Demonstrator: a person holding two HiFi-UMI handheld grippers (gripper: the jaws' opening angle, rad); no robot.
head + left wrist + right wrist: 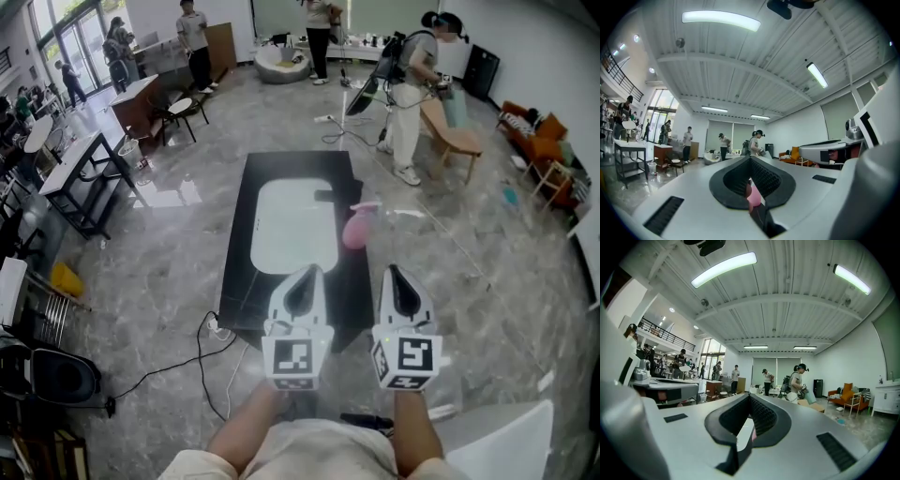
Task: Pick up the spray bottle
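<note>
Spray bottle (357,225), pink, at the right edge of the black table (239,281), just beside the white tray (295,225).
Left gripper (314,271) and right gripper (392,272) side by side at the table's near end, well short of the bottle, both pointing toward it. Jaws of each pressed together at the tips, nothing pinched between them.

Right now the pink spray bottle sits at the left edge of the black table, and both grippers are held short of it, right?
Not quite. The head view shows the pink spray bottle at the right edge of the black table, not the left. The rest holds: the left gripper and right gripper are both short of it.
</note>
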